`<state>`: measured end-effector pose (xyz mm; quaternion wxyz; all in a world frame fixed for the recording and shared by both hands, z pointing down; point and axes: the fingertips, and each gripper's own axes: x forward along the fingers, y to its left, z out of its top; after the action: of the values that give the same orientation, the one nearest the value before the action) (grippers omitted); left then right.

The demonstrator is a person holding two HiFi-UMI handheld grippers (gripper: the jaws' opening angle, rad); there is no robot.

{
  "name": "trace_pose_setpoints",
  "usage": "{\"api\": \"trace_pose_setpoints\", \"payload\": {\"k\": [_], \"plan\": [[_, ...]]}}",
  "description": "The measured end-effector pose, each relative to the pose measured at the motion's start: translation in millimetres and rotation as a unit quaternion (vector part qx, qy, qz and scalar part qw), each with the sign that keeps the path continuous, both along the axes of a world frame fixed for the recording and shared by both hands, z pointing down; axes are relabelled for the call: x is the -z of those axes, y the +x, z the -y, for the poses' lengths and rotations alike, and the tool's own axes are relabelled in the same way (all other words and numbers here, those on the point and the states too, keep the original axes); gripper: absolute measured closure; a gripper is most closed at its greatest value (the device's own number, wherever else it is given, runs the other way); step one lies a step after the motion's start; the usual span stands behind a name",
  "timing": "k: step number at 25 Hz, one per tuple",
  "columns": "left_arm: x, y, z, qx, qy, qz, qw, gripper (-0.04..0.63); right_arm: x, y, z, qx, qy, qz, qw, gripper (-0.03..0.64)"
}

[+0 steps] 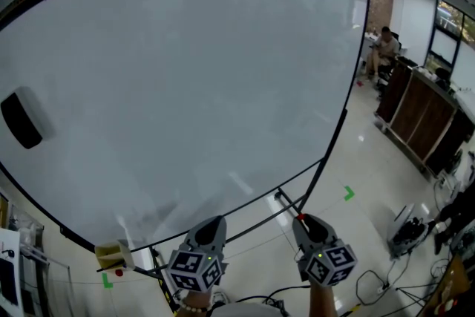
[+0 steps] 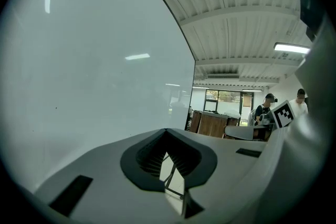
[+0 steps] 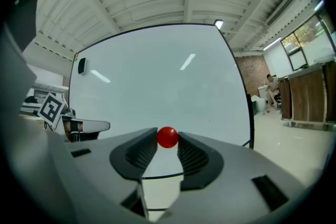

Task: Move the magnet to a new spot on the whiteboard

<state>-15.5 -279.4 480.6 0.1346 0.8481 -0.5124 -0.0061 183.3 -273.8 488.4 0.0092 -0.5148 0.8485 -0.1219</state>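
The right gripper [image 3: 167,141] is pinching the red magnet [image 3: 167,137] between the very tips of its jaws. Only the round body is being squeezed, so the flat face is probably staying free to meet the steel. The magnet is off the whiteboard [image 1: 185,85], and the gripper is carrying it level in front of the bottom edge, toward the lower right corner. That suits a carry: the board's wide bare surface is lying ahead of the jaws, and any of it could serve as the new spot.

The left gripper [image 2: 167,134] is closed with its jaw tips together and nothing between them. It is hanging beside the right one near the bottom edge, seemingly just keeping out of the way. A black eraser [image 1: 21,119] is clinging near the board's left edge, well apart from both grippers.

As for containers, only a small yellowish box [image 1: 111,255] is showing, below the board's lower left corner. It is too small in the head view to tell what, if anything, it is holding. A small red thing [image 1: 119,272] is lying just beside it, possibly a spare magnet
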Motion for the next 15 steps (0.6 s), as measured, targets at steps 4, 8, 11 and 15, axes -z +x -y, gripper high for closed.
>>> {"api": "trace_pose_setpoints", "payload": {"k": [4,8,11,15], "plan": [[3.5,-4.2,0.5,0.004,0.003,0.001,1.0,0.595,13.8,-5.8,-0.2,0.001,0.016,-0.025,1.0,0.48],[5.5,-6.2,-0.8,0.005,0.005,0.004,1.0,0.595,12.8,-10.0,0.0,0.001,0.018,-0.025,1.0,0.479],[5.3,-9.0,-1.2,0.003,0.008,0.006,0.9999,0.595,12.0,-13.7,0.9,0.002,0.018,-0.026,1.0,0.48],[6.7,-13.1,-1.1,0.0,0.013,0.0,0.9999,0.595,12.4,-16.7,1.2,0.003,0.021,-0.024,0.999,0.48]]}}
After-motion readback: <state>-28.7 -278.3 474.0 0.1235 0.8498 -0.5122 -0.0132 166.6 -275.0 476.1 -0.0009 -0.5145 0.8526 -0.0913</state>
